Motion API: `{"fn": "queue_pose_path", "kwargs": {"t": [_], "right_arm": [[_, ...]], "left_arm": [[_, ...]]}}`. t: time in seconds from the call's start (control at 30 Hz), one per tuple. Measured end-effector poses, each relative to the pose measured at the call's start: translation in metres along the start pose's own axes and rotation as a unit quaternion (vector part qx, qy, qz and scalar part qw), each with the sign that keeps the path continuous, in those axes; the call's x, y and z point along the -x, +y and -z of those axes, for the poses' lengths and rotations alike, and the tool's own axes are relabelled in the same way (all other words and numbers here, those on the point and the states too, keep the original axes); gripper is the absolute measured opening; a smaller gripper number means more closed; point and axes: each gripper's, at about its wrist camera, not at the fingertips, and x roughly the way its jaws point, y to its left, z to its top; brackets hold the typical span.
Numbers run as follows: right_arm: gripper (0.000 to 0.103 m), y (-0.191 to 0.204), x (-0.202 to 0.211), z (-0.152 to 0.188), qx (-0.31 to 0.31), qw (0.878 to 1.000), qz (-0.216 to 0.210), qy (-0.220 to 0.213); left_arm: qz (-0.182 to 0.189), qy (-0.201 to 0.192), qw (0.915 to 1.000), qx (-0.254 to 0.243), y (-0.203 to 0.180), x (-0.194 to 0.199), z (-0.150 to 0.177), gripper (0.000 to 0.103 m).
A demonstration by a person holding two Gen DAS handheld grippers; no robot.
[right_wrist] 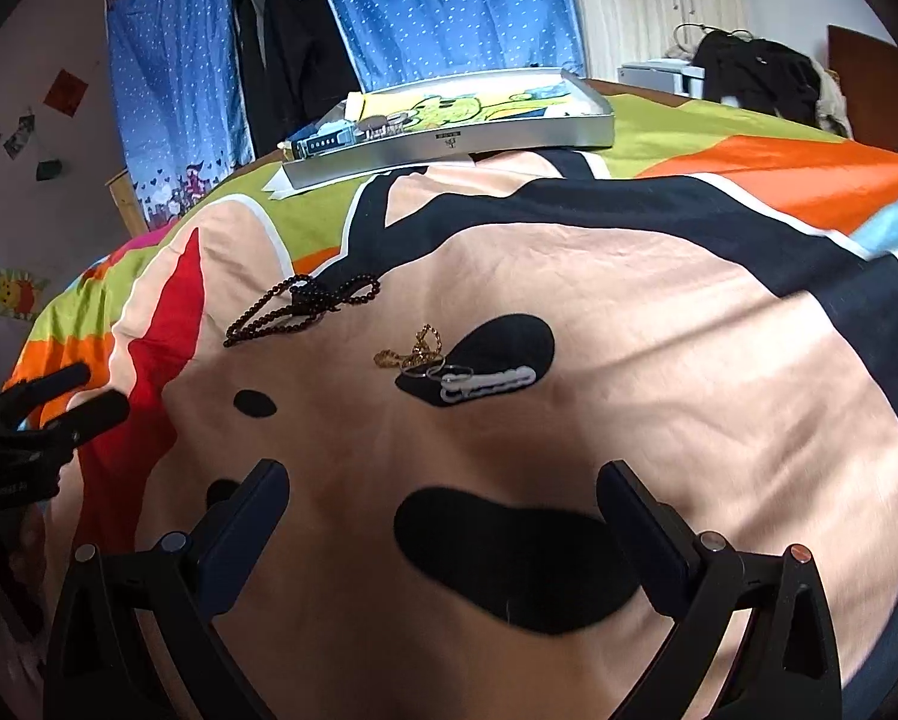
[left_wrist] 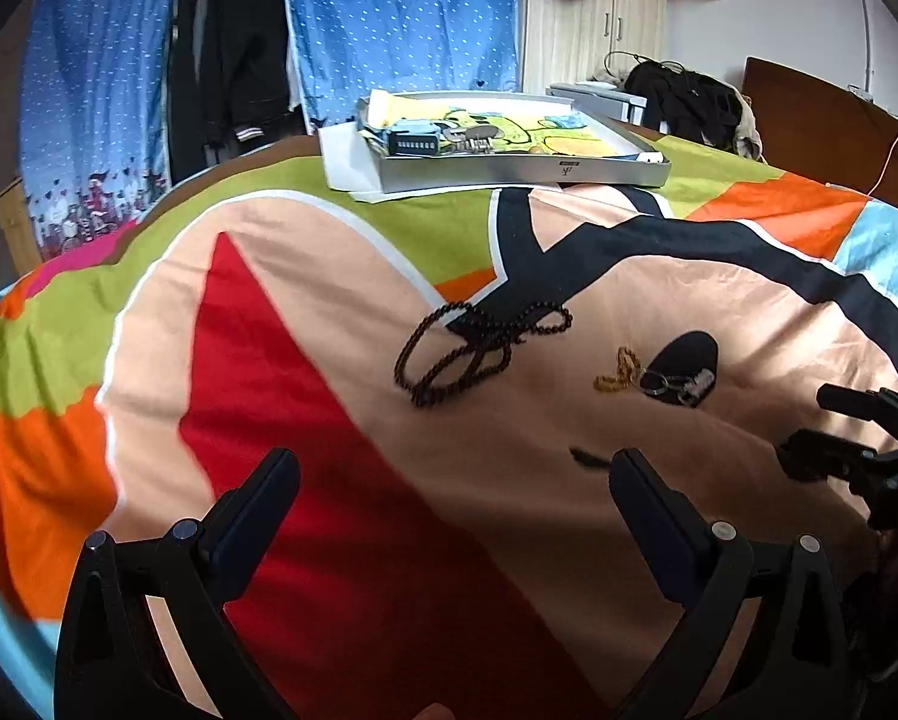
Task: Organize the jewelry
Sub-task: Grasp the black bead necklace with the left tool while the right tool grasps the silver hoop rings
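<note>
A long string of dark brown beads (left_wrist: 512, 330) (right_wrist: 305, 303) lies tangled on the colourful bedspread (left_wrist: 329, 300) (right_wrist: 689, 360). To its right lie a gold chain (left_wrist: 611, 383) (right_wrist: 419, 348), two thin metal rings (left_wrist: 659, 381) (right_wrist: 434, 371) and a white bracelet (left_wrist: 698, 385) (right_wrist: 491, 384), close together on a black patch. A shallow silver tray (left_wrist: 509, 175) (right_wrist: 449, 141) with small items stands at the far side. My left gripper (left_wrist: 452, 474) (right_wrist: 89, 393) is open and empty, short of the beads. My right gripper (right_wrist: 443, 480) (left_wrist: 821, 429) is open and empty, short of the rings.
White paper (left_wrist: 347, 162) lies under the tray. Blue dotted curtains (left_wrist: 389, 18) and hanging dark clothes (left_wrist: 239, 60) stand behind the bed. A dark jacket (right_wrist: 761, 72) is piled at the far right, next to a wooden headboard (left_wrist: 821, 114).
</note>
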Motion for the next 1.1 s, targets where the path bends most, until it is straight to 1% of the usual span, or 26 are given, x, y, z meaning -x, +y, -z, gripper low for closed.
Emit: {"fn": "queue_pose_path", "kwargs": {"t": [0.13,0.3,0.4,0.57,0.6,0.7,0.73,0.77,0.8,0.83,0.87,0.9,0.93,0.97,1.03,1.07,1.1], "right_arm": [[0.103,-0.008,-0.017,-0.011,-0.002,1.000,-0.012,0.022],[0.103,-0.019,-0.036,-0.020,-0.012,0.999,-0.015,0.044],[0.103,-0.024,-0.045,-0.025,-0.007,0.999,-0.013,0.052],[0.103,-0.029,-0.060,-0.034,0.008,0.998,-0.019,0.063],[0.103,-0.030,-0.062,-0.035,0.010,0.998,-0.020,0.063],[0.103,-0.031,-0.069,-0.039,0.021,0.997,-0.022,0.067],[0.103,-0.033,-0.071,-0.040,0.021,0.997,-0.026,0.069],[0.103,-0.034,-0.073,-0.041,0.020,0.997,-0.029,0.070],[0.103,-0.034,-0.075,-0.042,0.019,0.997,-0.033,0.071],[0.102,-0.034,-0.077,-0.044,0.020,0.997,-0.039,0.071],[0.097,-0.033,-0.079,-0.045,0.024,0.996,-0.043,0.072],[0.090,-0.032,-0.081,-0.047,0.028,0.996,-0.045,0.074],[0.087,-0.030,-0.085,-0.049,0.034,0.995,-0.050,0.078],[0.083,-0.028,-0.089,-0.051,0.041,0.994,-0.055,0.083],[0.077,-0.023,-0.097,-0.055,0.051,0.992,-0.065,0.093],[0.071,-0.021,-0.101,-0.055,0.054,0.991,-0.070,0.097],[0.068,-0.019,-0.107,-0.057,0.061,0.989,-0.077,0.107]], "left_arm": [[0.016,0.017,0.9997,0.002,0.009,-0.026,-0.018,0.101],[0.026,0.037,0.9989,-0.014,0.018,-0.057,-0.033,0.101],[0.032,0.049,0.9980,-0.022,0.021,-0.075,-0.039,0.101],[0.031,0.068,0.9970,-0.019,0.024,-0.096,-0.046,0.100],[0.029,0.074,0.9967,-0.019,0.026,-0.100,-0.046,0.098],[0.028,0.091,0.9953,-0.016,0.029,-0.110,-0.045,0.090],[0.027,0.096,0.9949,-0.014,0.029,-0.112,-0.045,0.083],[0.027,0.104,0.9942,-0.012,0.031,-0.116,-0.044,0.079],[0.024,0.109,0.9937,-0.010,0.032,-0.119,-0.042,0.072],[0.023,0.112,0.9934,-0.009,0.032,-0.119,-0.041,0.069],[0.025,0.113,0.9933,-0.008,0.033,-0.120,-0.041,0.067],[0.028,0.113,0.9932,-0.008,0.034,-0.119,-0.041,0.063],[0.031,0.114,0.9930,-0.008,0.034,-0.119,-0.040,0.057],[0.036,0.116,0.9926,-0.006,0.034,-0.119,-0.040,0.054],[0.042,0.119,0.9920,-0.004,0.032,-0.119,-0.038,0.042],[0.044,0.120,0.9917,-0.003,0.030,-0.118,-0.038,0.039],[0.047,0.122,0.9914,-0.001,0.029,-0.117,-0.037,0.034]]}}
